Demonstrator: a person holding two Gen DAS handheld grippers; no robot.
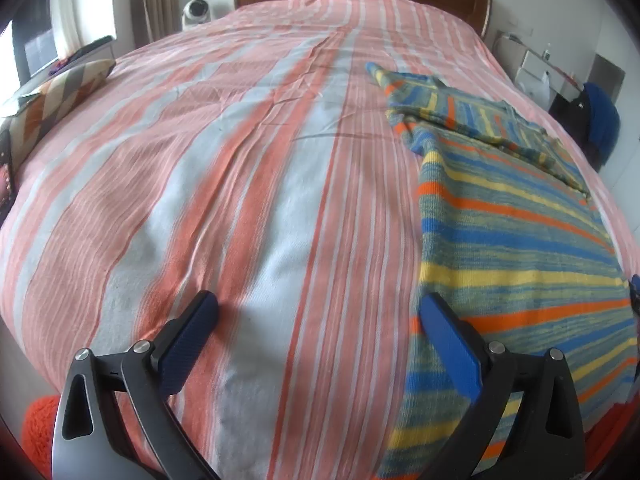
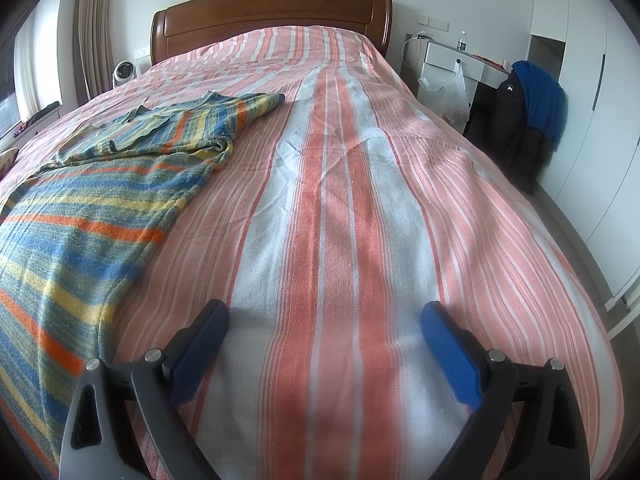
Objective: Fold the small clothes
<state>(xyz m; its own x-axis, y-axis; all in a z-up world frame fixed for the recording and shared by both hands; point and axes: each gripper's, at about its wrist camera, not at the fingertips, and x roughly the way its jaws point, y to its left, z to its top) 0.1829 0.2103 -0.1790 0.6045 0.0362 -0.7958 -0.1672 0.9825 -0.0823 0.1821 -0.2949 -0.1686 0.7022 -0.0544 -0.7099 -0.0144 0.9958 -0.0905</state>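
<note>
A knit sweater with blue, yellow, orange and green stripes [image 1: 516,240] lies spread on the bed, its sleeves folded in toward the headboard. In the left wrist view it lies to the right; in the right wrist view the sweater [image 2: 80,216] lies to the left. My left gripper [image 1: 320,308] is open and empty over the sheet near the bed's foot, its right finger [image 1: 448,340] over the sweater's left edge. My right gripper [image 2: 324,316] is open and empty over bare sheet, right of the sweater.
The bed [image 2: 360,200] has a pink, orange and white striped sheet and a wooden headboard [image 2: 272,12]. A patterned cushion [image 1: 60,96] sits at its left edge. A chair with a dark jacket and blue cloth [image 2: 528,104] and a white desk [image 2: 452,56] stand on the right.
</note>
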